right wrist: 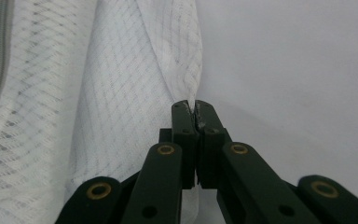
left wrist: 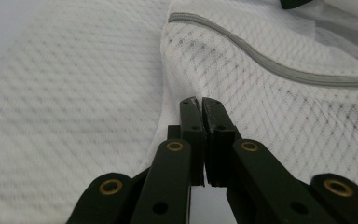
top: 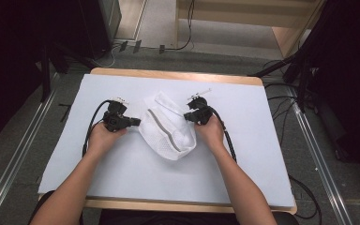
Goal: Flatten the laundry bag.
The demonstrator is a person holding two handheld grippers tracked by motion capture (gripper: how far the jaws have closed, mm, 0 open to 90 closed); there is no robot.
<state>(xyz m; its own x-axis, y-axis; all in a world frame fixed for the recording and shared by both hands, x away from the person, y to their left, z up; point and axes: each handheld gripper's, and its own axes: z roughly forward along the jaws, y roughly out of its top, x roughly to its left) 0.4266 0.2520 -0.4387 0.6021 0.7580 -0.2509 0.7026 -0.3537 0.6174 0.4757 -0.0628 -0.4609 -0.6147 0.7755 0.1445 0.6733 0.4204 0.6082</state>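
The left tool (top: pixel 135 122) is clamped on the left edge of the white mesh garment (top: pixel 166 131), and the right tool (top: pixel 186 116) is clamped on its right edge; we see each pair of black jaws pressed together with a thin fold of cloth pinched at the tips. In the left gripper view the left tool (left wrist: pixel 200 103) bites a fold where the mesh drops beside a grey zip (left wrist: pixel 279 67), and in the right gripper view the right tool (right wrist: pixel 193 106) holds a narrow hem with bare white surface off to its right.

Going from largest down, we have the counter (top: pixel 122 178), a wooden top covered by a white sheet, which fills the middle of the high view. The garment lies near the centre of it, bunched and folded on itself, its grey zip (top: pixel 161 129) running diagonally across the upper layer. The cloth is a fine diamond-pattern mesh (right wrist: pixel 121 93), and it rests on the sheet between the two tools.

Our left hand (top: pixel 104 136) and right hand (top: pixel 211 131) grip the tool bodies on either side of the garment, forearms coming in from the near edge. A black cable (top: pixel 91 126) loops from the left tool and another cable (top: pixel 227 136) trails from the right one along the forearm.
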